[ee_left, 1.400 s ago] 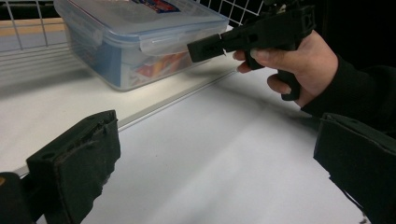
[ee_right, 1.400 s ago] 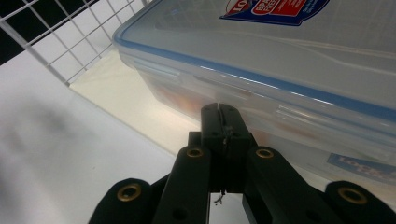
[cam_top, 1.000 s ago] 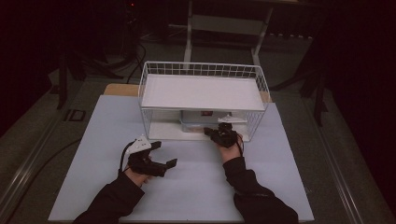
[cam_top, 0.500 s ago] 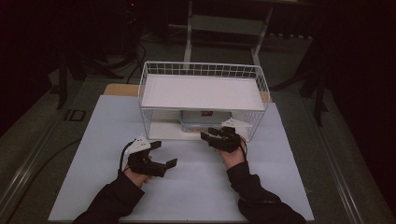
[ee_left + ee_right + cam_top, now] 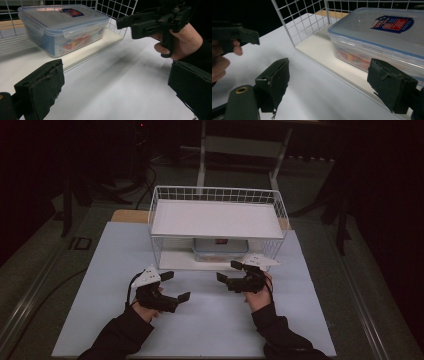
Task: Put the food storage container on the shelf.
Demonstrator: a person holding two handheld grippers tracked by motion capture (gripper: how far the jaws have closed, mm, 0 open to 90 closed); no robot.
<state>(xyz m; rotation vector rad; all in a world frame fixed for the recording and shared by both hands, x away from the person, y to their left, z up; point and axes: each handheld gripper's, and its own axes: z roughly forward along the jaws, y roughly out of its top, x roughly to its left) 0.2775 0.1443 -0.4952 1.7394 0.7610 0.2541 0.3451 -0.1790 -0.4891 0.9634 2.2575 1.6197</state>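
A clear plastic food box (image 5: 220, 249) with a blue-rimmed lid and a red-and-blue label sits on the lower shelf of a white wire rack (image 5: 217, 195). My right gripper (image 5: 229, 271) hovers just in front of that shelf. Its jaws have just been opening and stand wide, with nothing between them. In the right gripper view the box (image 5: 384, 37) lies just beyond the gripper (image 5: 332, 82), apart from its pads. My left gripper (image 5: 176, 285) is open over the white mat, left of the box. In the left gripper view the box (image 5: 62, 27) is ahead on the left.
The rack's upper shelf (image 5: 215, 219) is a white board above the box, and wire walls enclose its sides. A white mat (image 5: 210, 320) covers the table in front of it. Dark floor, cables and a stand leg (image 5: 202, 155) lie beyond the table.
My right gripper has drawn back from the rack's lower shelf toward the person, and its jaws have gone from shut to wide open. The box stays on the shelf. The left gripper has kept still.
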